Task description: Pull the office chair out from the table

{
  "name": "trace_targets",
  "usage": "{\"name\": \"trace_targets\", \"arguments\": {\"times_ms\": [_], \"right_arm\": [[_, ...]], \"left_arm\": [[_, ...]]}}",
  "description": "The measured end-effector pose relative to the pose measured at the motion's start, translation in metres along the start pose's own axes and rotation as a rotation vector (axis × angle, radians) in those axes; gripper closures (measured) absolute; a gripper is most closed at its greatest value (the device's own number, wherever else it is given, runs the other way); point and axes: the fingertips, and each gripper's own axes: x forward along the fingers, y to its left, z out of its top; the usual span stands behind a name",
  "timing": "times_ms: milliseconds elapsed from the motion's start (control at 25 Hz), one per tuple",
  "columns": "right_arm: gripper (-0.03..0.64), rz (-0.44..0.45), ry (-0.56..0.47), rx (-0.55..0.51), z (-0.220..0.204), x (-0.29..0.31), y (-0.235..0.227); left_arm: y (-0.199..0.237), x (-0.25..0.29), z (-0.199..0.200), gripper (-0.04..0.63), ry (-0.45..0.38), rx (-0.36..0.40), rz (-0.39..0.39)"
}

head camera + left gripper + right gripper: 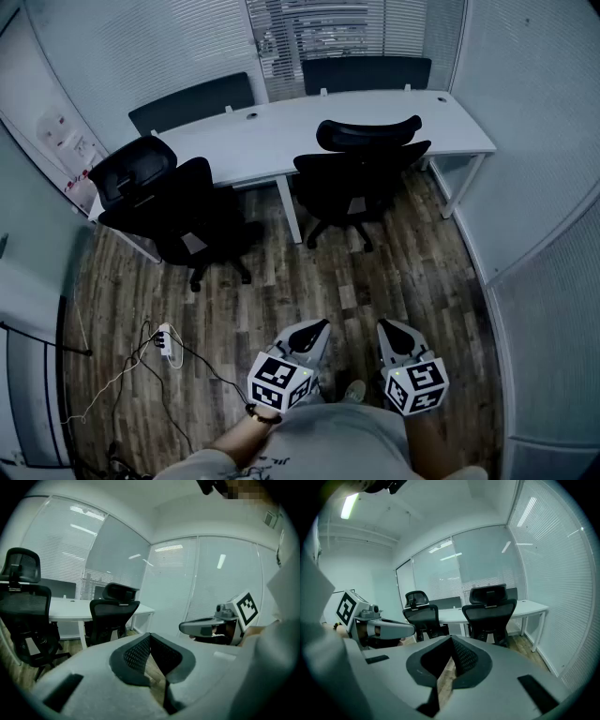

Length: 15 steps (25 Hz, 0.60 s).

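Two black office chairs stand at a long white table [272, 131]. The right chair [361, 169] is pushed in at the table's middle, its back towards me. The left chair [159, 202] stands at the table's left end, turned at an angle. My left gripper [316, 327] and right gripper [389, 327] are held low over the wooden floor, well short of both chairs, both shut with nothing in them. In the left gripper view the shut gripper [150, 635] points between the chairs [112, 613]. In the right gripper view the shut gripper [451, 640] points just left of the right chair [490, 609].
A white power strip [166, 339] with trailing cables lies on the floor at the left. Glass walls with blinds close the room on the right and behind the table. White table legs [466, 187] stand at the right end. Dark screens rise behind the table.
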Motion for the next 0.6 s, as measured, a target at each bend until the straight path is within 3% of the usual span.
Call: {"name": "trace_targets", "arguments": {"times_ms": [600], "right_arm": [[0.614, -0.012, 0.004, 0.008, -0.002, 0.004, 0.012]], "left_arm": [[0.006, -0.012, -0.003, 0.584, 0.003, 0.005, -0.013]]}}
